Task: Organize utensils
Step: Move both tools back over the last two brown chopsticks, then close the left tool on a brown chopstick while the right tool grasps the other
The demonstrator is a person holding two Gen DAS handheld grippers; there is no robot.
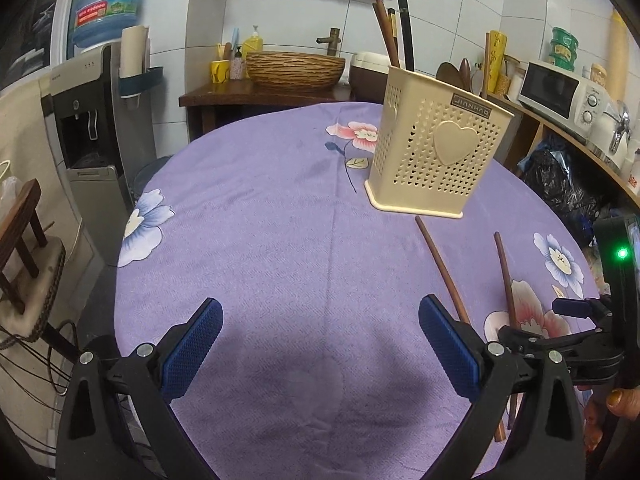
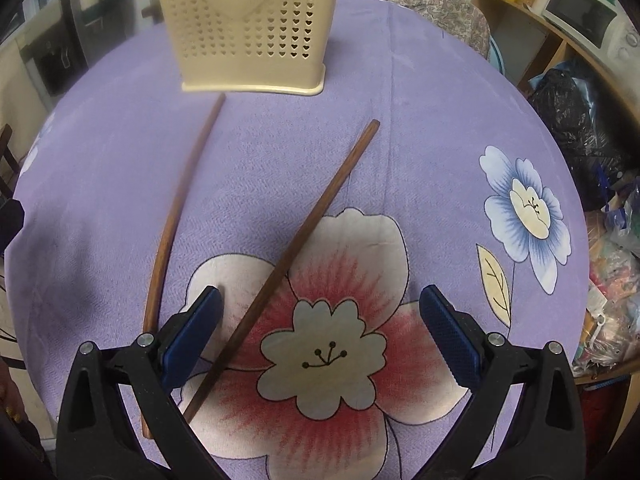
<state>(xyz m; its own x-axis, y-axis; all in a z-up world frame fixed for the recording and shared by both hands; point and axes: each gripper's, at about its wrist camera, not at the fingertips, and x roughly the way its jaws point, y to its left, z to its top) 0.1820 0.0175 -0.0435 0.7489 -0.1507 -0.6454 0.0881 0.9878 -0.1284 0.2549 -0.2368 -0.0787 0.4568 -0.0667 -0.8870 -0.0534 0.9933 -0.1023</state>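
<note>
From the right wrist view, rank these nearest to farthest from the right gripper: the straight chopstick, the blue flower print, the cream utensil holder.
1. Straight chopstick: lies partly between the right gripper fingers, toward its left finger.
2. Blue flower print: farther out, to the right.
3. Cream utensil holder: upright at the far end of the table.

The cream utensil holder [image 1: 432, 152] carries a small dark plate near its upper rim, above the raised heart; the letters appear mirrored or inverted, something like "JIANHAO", though this is uncertain. Left of the holder and farther back, the blue water jug [image 1: 108, 0] has a green label with two large Chinese characters, roughly "虎丘". Its smaller print is too blurred to read.
</note>
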